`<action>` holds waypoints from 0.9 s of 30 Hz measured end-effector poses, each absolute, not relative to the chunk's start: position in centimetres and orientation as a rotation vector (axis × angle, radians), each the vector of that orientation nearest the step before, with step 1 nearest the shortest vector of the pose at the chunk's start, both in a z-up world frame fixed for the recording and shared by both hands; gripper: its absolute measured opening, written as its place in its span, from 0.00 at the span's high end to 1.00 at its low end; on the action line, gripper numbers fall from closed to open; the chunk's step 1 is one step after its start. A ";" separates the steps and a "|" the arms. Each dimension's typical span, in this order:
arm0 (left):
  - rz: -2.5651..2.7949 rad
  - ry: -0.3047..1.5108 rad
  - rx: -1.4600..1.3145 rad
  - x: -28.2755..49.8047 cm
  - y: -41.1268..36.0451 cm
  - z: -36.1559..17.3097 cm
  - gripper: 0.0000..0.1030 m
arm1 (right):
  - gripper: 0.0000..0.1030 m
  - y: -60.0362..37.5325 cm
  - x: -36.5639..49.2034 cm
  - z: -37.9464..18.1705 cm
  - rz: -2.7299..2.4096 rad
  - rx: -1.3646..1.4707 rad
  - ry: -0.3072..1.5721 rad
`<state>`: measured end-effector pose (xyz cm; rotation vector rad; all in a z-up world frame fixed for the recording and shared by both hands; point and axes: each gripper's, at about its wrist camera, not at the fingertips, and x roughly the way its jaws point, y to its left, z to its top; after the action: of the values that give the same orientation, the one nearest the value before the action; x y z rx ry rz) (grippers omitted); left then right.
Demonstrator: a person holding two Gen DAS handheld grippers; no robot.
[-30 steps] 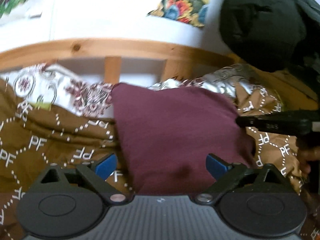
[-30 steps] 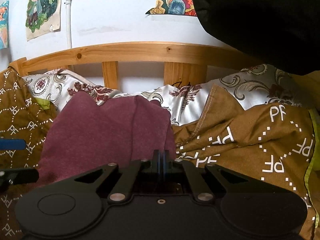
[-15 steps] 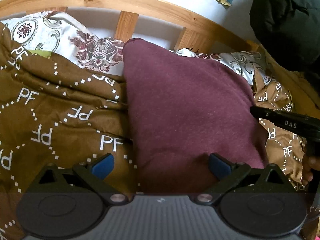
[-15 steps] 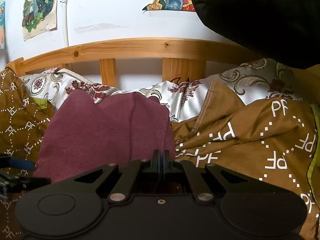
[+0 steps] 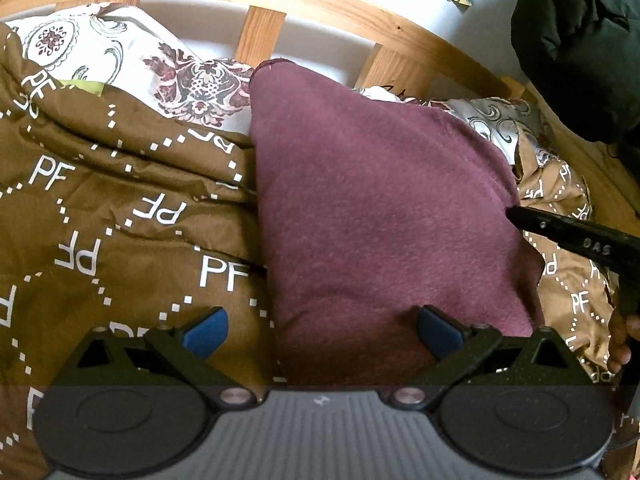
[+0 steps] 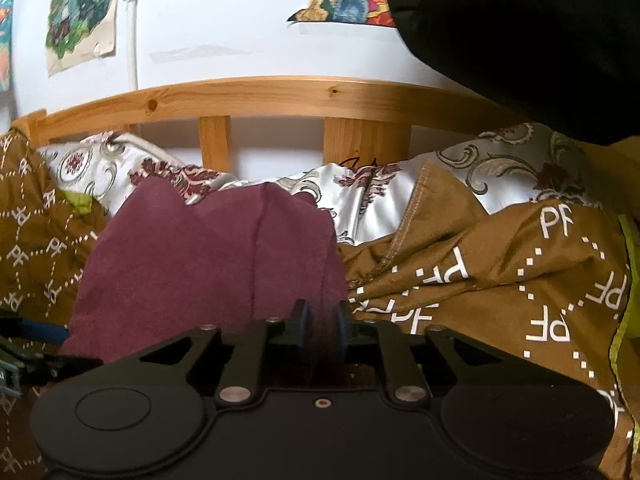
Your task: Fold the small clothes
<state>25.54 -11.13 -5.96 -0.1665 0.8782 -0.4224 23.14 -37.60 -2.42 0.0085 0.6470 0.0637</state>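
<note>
Left wrist view showed a maroon garment (image 5: 380, 216) lying on a bed, spread over a brown quilt (image 5: 120, 216) printed with white letters. A patterned white pillow (image 5: 120, 56) and a wooden headboard (image 5: 304, 4) stood behind it. The garment looked already folded at least once, a thick slab with a straight left edge, though I could not count its layers. The left claw (image 5: 320, 330) hung wide open just above the near edge, one blue pad (image 5: 206, 332) over the quilt and the other over the cloth, gripping nothing.

Seen from the right wrist, the right claw (image 6: 320, 320) sat at the garment's near right corner. Its jaws had just been opening and stood narrowly apart, with dark maroon cloth between them. The pads seemed to have let go of it.

My reading was that one fold had just been laid down and released. The far edge was bumpy and uneven. Smoothing, perhaps another fold, and setting the piece aside appeared to remain.
</note>
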 end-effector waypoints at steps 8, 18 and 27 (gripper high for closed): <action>-0.442 0.904 -0.222 26.3 -10.3 -6.8 0.00 | 0.20 -39.5 23.0 -2.2 0.110 0.252 0.620; -0.448 0.885 -0.228 26.3 -10.4 -6.9 0.00 | 0.12 -39.5 24.9 -5.4 0.144 0.478 0.749; -0.462 0.897 -0.245 26.5 -10.2 -7.1 0.01 | 0.48 -38.2 25.0 -4.8 0.178 0.435 0.751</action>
<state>26.55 -10.18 -7.09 -0.2451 0.8970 -0.4622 25.02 -38.17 -4.83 0.4352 0.7507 0.1784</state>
